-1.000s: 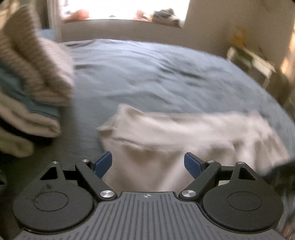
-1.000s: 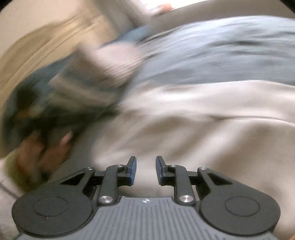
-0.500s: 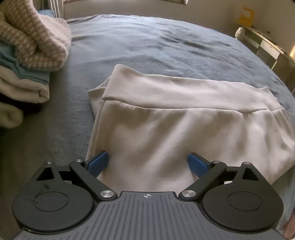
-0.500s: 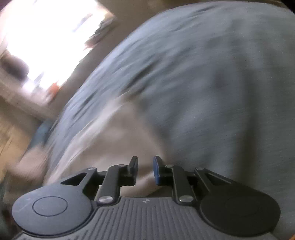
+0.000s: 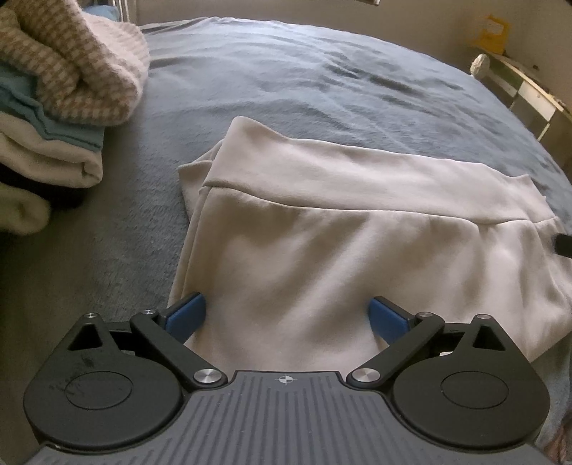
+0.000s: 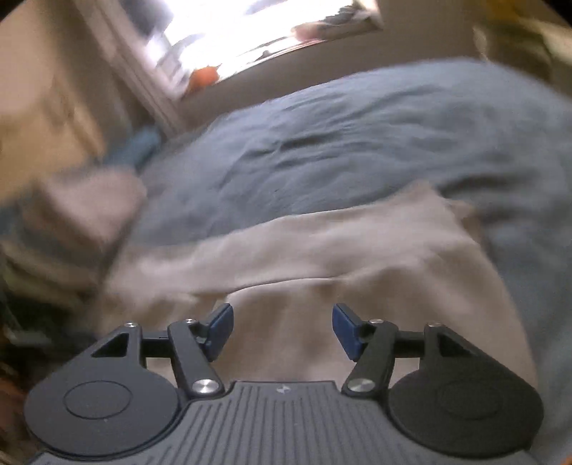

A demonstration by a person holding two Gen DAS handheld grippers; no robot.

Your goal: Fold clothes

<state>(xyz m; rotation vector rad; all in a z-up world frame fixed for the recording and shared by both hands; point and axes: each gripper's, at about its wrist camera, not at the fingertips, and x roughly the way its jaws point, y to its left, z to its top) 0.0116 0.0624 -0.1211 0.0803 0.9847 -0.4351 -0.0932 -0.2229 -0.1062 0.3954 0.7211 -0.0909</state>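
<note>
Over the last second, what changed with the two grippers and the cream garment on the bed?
The right gripper went from nearly shut to open, and its view swung from the blue bedcover back over the cream garment. The left gripper stayed open and empty over the garment's near edge, closing in a little. The garment kept lying flat, and the folded pile stayed put at the left.

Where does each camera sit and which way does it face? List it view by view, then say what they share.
Left wrist: sits on the left gripper, looking along its open fingers over the cream garment on the blue bedspread, folded clothes stack at left.
Right wrist: sits on the right gripper, fingers open, blurred, facing the same garment and a bright window.
Shared: garment, bedspread and stack.
</note>
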